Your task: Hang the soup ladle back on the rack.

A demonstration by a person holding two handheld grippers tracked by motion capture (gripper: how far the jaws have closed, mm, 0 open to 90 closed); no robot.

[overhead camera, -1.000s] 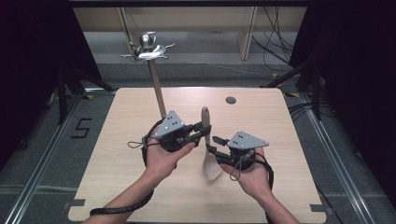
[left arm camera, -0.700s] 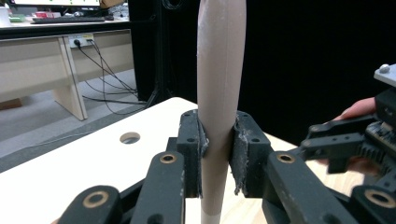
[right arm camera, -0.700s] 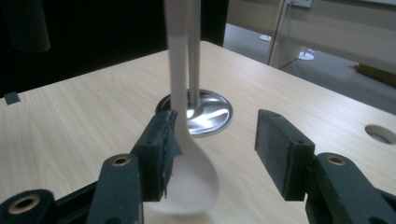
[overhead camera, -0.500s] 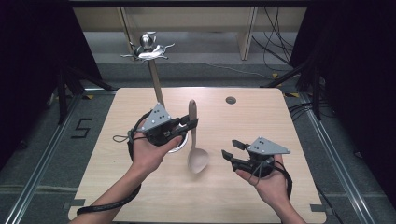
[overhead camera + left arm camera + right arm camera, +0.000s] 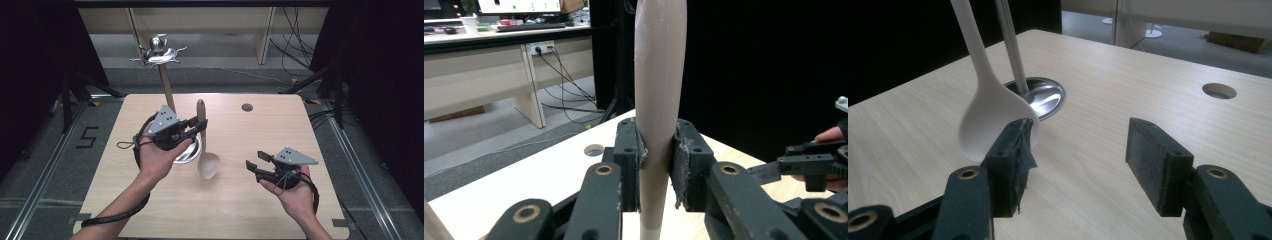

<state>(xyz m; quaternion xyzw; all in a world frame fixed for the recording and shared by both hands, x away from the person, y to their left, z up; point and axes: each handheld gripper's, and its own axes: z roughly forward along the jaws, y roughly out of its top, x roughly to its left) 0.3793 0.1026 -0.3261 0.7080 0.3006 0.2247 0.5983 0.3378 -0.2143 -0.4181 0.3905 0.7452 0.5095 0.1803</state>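
A pale long-handled spoon (image 5: pixel 209 165) hangs upright over the table with its bowl down. My left gripper (image 5: pixel 199 127) is shut on its handle. In the left gripper view the two pads (image 5: pixel 630 150) press the handle (image 5: pixel 658 75) from both sides. The spoon's bowl (image 5: pixel 990 120) hovers just right of the round metal base (image 5: pixel 186 154) of a stand. The stand's thin pole (image 5: pixel 166 87) rises to a hooked metal top (image 5: pixel 159 52). My right gripper (image 5: pixel 254 166) is open to the right of the spoon, its jaws (image 5: pixel 1078 150) wide apart and holding nothing.
The wooden table (image 5: pixel 260 210) has a round cable hole (image 5: pixel 247 107) near its far edge. Cables lie on the floor behind the table. Dark curtains stand at both sides, and a bench leg (image 5: pixel 263 35) is at the back.
My right gripper has let go of the spoon's bowl and drawn back to the right. My left gripper has carried the spoon left toward the stand's base and brought it upright.
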